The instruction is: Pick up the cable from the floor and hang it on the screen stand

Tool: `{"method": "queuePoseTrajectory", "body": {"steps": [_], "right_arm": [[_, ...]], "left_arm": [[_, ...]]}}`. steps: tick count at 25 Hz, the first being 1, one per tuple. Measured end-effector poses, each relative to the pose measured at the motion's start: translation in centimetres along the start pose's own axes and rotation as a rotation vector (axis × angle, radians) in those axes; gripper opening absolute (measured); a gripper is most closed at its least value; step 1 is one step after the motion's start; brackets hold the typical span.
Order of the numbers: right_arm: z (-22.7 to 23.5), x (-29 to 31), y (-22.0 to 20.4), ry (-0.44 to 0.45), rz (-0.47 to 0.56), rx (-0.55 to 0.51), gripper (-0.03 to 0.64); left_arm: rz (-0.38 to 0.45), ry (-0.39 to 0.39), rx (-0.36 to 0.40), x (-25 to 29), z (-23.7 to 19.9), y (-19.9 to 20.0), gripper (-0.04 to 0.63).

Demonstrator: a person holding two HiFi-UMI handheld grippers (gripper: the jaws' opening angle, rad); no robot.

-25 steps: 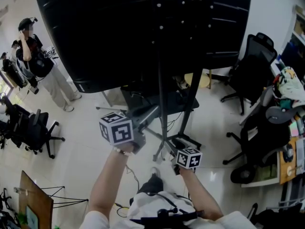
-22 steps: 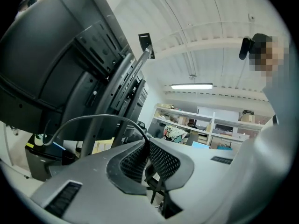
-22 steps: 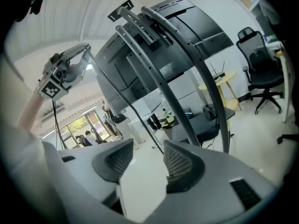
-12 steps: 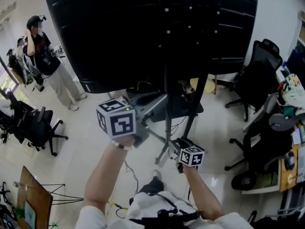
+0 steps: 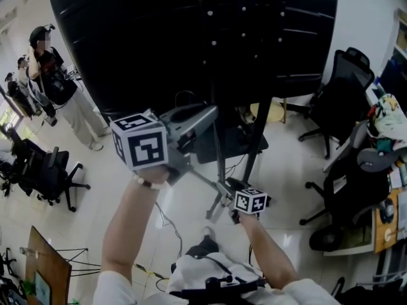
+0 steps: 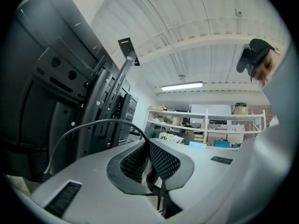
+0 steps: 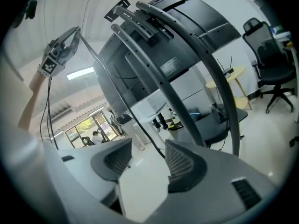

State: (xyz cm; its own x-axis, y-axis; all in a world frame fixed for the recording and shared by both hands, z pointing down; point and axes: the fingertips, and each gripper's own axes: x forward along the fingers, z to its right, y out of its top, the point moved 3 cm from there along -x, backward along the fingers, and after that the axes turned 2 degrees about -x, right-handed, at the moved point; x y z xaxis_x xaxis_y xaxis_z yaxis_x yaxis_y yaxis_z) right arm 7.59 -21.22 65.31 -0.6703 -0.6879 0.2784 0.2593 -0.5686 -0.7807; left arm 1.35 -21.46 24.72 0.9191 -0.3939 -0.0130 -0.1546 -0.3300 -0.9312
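The person's left forearm (image 5: 124,227) reached up and forward, a band at the wrist. It held the left gripper (image 5: 206,113) about level, with its marker cube (image 5: 141,148) nearest the head. That gripper's jaws were closed tight on the cable (image 6: 93,123), which arched out from between the tips. The right forearm (image 5: 266,256) stretched out lower, with the right gripper (image 5: 224,188) tipped slightly downward. Its jaws stood wide apart and had just been opening, and the cable passed loose through the gap.

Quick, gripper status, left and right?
Left gripper: jaws closed on the cable.
Right gripper: open, jaws have just been opening; the cable passes loose between them.
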Motion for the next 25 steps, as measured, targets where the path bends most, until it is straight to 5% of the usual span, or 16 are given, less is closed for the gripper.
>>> {"method": "queuePoseTrajectory", "body": {"steps": [8,18,25], "right_arm": [[0.6,0.9,0.9,0.176,0.078,0.264,0.293],[2.1,2.3,-0.6,0.104,0.007,0.154,0.293],[3.2,4.3,-1.8,0.028,-0.085,-0.013,0.288]], "left_arm": [[-0.014,0.003,0.065,0.1,0.7,3.7,0.015],[-0.009,-0.009,0.093,-0.3,1.6,7.5,0.015],[0.005,-0.02,0.084,-0.4,1.7,8.8,0.015]]}}
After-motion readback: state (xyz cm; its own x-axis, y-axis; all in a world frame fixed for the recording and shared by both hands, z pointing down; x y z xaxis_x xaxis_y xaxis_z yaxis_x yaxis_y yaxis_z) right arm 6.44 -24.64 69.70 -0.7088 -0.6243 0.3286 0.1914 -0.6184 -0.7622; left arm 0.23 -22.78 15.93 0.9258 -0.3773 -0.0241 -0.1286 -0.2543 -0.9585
